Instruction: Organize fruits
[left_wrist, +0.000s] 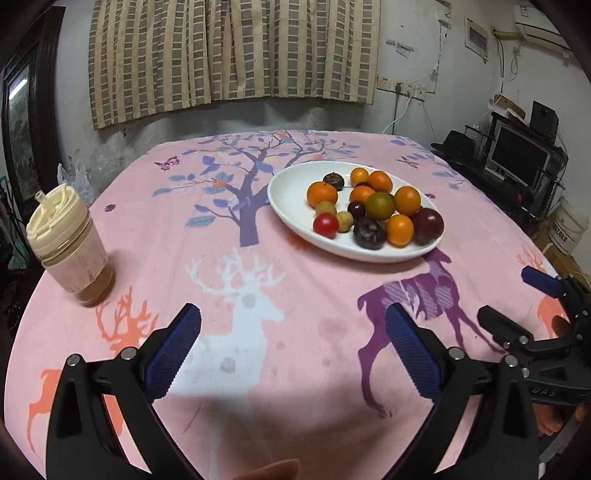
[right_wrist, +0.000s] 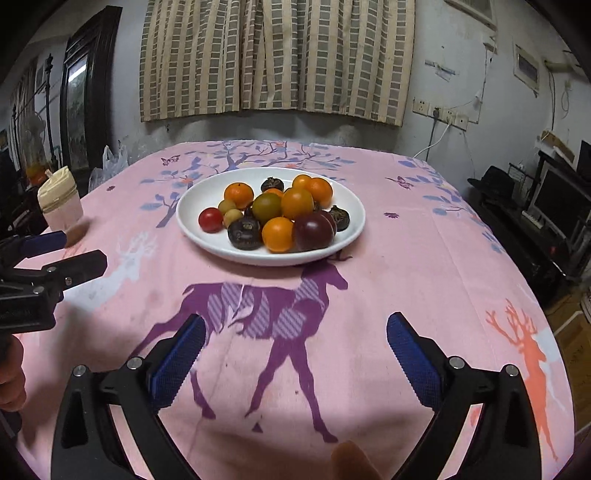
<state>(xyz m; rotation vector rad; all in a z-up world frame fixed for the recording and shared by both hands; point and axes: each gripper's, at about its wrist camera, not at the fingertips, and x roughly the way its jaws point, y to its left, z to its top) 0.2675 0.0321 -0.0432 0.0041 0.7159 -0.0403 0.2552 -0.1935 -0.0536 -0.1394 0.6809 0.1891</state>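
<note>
above the pink cloth (left_wrist: 303, 280), short of the fruit plate (right_wrist: 192, 225), both hand-held grippers (left_wrist: 291, 347) (right_wrist: 295, 350) tilt downward, jaws wide, empty.

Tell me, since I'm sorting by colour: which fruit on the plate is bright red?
The small red fruit at the plate's left edge; the others are orange, green, yellowish or dark purple.

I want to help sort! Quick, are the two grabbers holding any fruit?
Left gripper: open, holding nothing.
Right gripper: open, holding nothing.
All the fruit sits on the white plate.
</note>
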